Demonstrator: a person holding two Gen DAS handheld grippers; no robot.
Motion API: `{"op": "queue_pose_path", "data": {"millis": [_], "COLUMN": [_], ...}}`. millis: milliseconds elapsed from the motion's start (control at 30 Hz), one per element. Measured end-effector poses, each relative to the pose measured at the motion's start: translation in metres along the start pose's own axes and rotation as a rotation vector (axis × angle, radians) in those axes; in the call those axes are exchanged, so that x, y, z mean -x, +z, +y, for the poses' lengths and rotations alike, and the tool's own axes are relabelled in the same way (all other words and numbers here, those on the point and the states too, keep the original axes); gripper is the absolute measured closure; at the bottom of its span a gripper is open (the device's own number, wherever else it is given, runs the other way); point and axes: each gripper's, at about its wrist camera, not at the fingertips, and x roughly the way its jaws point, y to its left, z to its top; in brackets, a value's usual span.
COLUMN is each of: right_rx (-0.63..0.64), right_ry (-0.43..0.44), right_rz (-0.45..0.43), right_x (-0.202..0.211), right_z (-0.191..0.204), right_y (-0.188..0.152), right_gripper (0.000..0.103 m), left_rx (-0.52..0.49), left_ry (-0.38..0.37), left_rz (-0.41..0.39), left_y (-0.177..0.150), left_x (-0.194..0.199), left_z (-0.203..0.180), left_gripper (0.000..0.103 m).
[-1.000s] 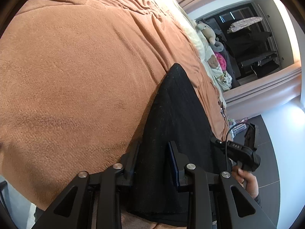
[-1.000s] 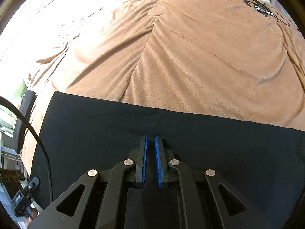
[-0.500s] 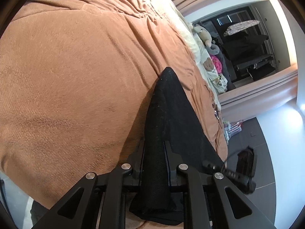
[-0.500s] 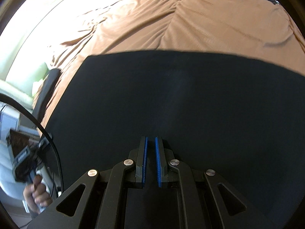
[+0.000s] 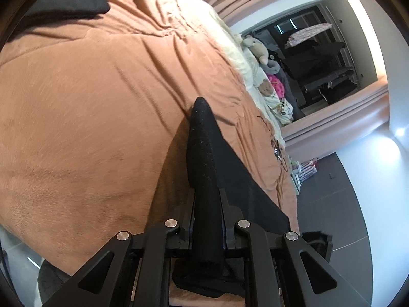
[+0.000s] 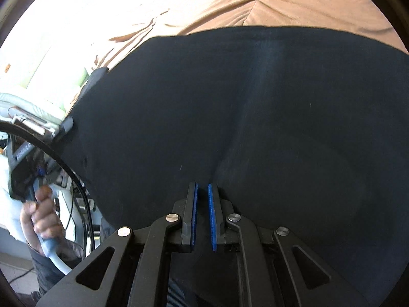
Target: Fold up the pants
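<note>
**Pants being held at two points over the bed**

The black pants are being pinched by the left claw, whose jaws have just been closing and are now clamped on a raised ridge of the fabric that is running away ahead of the claw. Beyond and to the left of it, the brown blanket is lying over the bed. In the right wrist view, the pants are being spread wide ahead of the right claw, filling most of the view. That claw's blue pads are being kept nearly together; whether cloth is being gripped between them cannot be told.
</note>
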Motion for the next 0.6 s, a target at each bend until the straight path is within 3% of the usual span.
{"op": "queue_pose_path", "data": {"millis": [267,600], "right_rx": [-0.007,-0.046], "right_ry": [0.065,0.061], "right_rz": [0.003,-0.164], "right_x": [0.007,0.062], "right_z": [-0.009,-0.045], "right_y": [-0.02,-0.038], "right_gripper": [0.098,0.098], "left_rx": [-0.066,-0.155], "left_ry": [-0.014,-0.044], "left_rz": [-0.011,-0.012], "left_y": [0.004,0.003], "left_x": [0.003,-0.001], "left_z": [-0.037,-0.094], "left_gripper": [0.088,0.088]}}
